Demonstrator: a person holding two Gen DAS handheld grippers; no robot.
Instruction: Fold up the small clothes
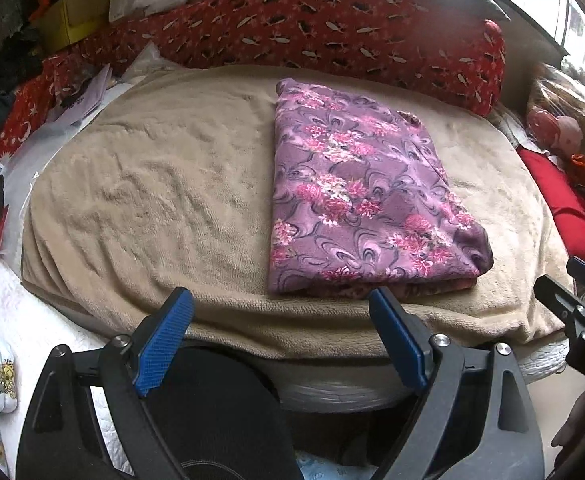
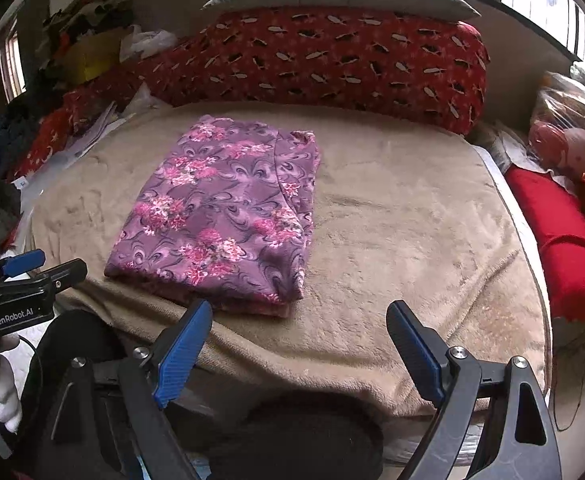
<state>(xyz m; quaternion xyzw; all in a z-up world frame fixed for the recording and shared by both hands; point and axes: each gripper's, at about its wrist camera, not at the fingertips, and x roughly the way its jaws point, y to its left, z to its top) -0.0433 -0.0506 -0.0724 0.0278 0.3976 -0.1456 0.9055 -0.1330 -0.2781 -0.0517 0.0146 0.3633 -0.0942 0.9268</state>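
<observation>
White lettering reading "GenRobot.AI" runs along the black body of the left gripper (image 2: 24, 270), seen from the right-hand camera. No other writing is legible. The folded purple floral garment (image 1: 356, 196) lies flat on the beige blanket (image 1: 152, 184), just ahead of the left gripper's blue pads (image 1: 164, 336) and slightly to their right. From the right gripper (image 2: 298, 354) it sits ahead and to the left. Both pairs of jaws stand wide apart, with nothing between them and clear of the cloth.
</observation>
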